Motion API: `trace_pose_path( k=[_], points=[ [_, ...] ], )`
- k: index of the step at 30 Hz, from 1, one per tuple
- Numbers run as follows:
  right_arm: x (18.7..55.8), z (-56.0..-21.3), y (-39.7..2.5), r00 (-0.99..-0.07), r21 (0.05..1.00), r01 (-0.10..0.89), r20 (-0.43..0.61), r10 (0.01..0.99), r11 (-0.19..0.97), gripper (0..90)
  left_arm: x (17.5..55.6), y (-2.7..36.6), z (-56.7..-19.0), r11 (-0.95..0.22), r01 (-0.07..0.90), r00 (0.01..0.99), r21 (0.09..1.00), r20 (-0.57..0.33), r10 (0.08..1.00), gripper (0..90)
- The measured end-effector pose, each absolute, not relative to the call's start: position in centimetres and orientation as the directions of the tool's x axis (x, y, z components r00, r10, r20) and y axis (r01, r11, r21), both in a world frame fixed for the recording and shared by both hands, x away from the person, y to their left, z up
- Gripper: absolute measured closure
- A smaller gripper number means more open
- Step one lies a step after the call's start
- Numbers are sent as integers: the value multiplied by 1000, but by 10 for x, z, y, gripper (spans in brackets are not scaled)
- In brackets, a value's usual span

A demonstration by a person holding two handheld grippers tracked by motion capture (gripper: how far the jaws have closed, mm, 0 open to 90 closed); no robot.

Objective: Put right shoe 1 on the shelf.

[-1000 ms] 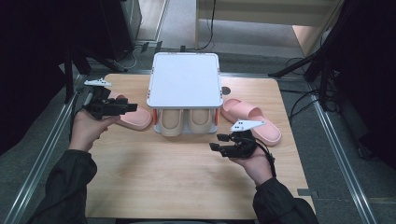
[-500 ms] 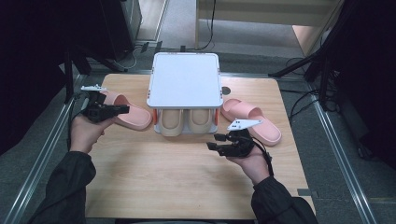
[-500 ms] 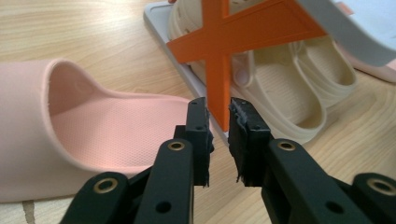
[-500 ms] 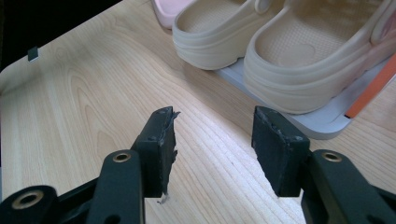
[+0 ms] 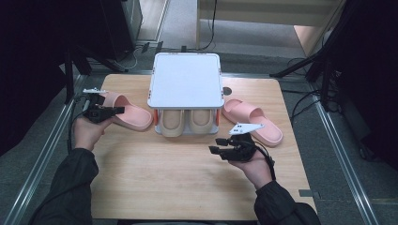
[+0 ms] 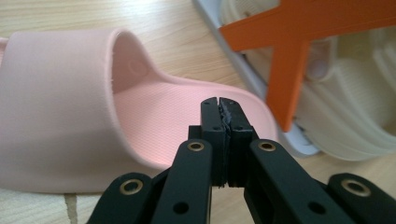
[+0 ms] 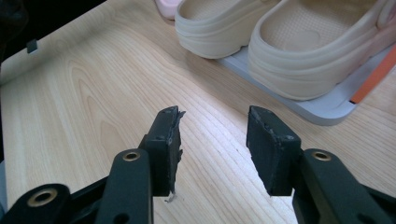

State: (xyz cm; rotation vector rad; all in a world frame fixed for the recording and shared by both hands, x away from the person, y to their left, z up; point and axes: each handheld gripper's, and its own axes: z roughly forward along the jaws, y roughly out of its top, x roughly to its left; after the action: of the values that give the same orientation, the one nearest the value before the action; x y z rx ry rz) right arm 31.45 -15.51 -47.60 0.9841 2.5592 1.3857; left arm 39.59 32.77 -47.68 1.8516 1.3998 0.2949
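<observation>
Slippers lie on both sides of a small white rack [image 5: 186, 79] at the far middle of the table [image 5: 178, 183]. The left gripper [image 5: 104, 111] has drawn back to the left over the last second and now sits at the near-left edge of the left pink slipper [image 5: 127, 113], its jaws pressed together on nothing; in the left gripper view the closed tips hang just over the slipper's sole [image 6: 187, 116], beside the rack's orange brace [image 6: 299, 51]. The slipper itself has not moved and still lies flat, just left of the rack.

The right gripper [image 5: 220, 151] has barely shifted. It hovers over bare wood near the rack's front, jaws apart, with the beige pair [image 7: 289, 32] on the lower shelf ahead of it. The right pink slipper [image 5: 253, 121] lies untouched to the right of the rack.

Judging by this, no slipper is gripped yet; the left tool must open before it can take the pink one.
</observation>
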Motion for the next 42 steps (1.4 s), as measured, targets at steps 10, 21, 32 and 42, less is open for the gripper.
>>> trace_pose_path(
  k=[10, 21, 32, 42],
  points=[
    [307, -478, -164, -780, 771, 506, 217, 587, 387, 539, 414, 331, -499, -72, 744, 307, 664, -245, 920, 888],
    [306, -480, -168, -771, 768, 513, 216, 599, 384, 534, 419, 333, -513, -56, 772, 289, 634, -270, 918, 884],
    [308, -480, -167, -771, 762, 517, 217, 599, 390, 534, 416, 336, -513, -46, 775, 287, 630, -285, 915, 883],
    [311, -480, -161, -788, 761, 510, 225, 573, 402, 529, 408, 340, -511, -63, 785, 292, 617, -278, 915, 882]
  ],
)
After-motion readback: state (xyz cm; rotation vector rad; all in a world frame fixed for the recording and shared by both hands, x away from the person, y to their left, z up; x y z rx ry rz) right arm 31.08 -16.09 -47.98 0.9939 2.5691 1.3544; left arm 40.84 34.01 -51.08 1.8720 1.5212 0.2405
